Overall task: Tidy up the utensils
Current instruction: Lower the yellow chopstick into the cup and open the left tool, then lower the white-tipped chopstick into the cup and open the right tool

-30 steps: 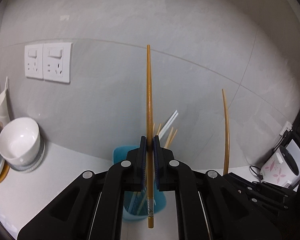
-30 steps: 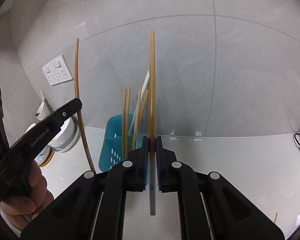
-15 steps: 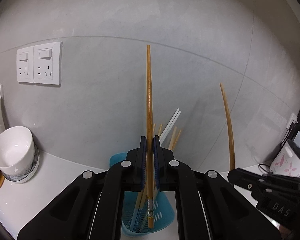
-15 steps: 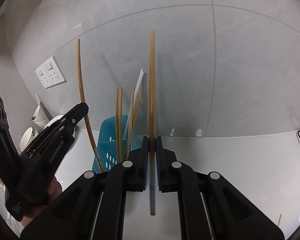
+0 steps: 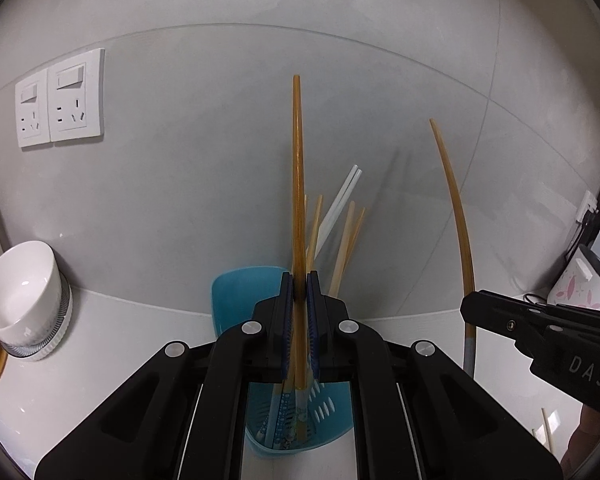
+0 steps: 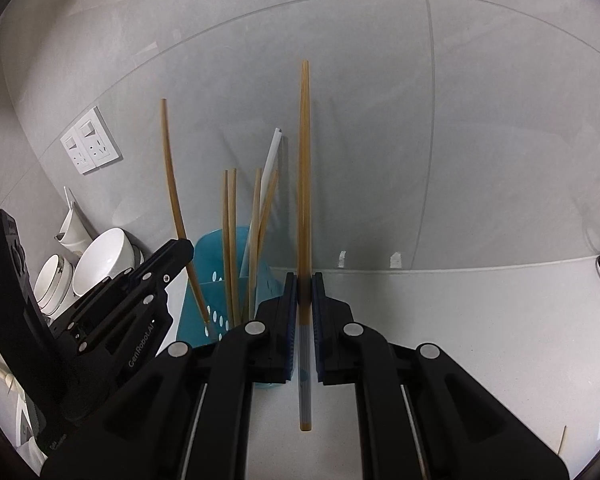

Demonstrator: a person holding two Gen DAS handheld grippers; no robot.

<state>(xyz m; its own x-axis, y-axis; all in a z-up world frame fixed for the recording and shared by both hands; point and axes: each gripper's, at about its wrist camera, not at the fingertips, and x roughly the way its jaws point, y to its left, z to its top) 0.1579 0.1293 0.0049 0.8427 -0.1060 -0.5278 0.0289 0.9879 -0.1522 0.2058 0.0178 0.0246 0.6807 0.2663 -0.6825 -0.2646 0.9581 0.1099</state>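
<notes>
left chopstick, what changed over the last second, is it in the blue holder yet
The left gripper came down with its chopstick; the lower end, above the blue holder a second ago, now dips inside it among the other chopsticks. No release: both jaws stay shut. The right gripper keeps its chopstick beside the holder, over the counter.

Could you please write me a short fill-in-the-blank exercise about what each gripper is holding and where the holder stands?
1. The left gripper is shut on a wooden ____.
2. The lower end of its chopstick is inside the ____ holder.
3. The right gripper holds its chopstick ____ that holder.
4. The white bowl lies on the holder's ____ side.

Missing words: chopstick; blue; outside; left
</notes>
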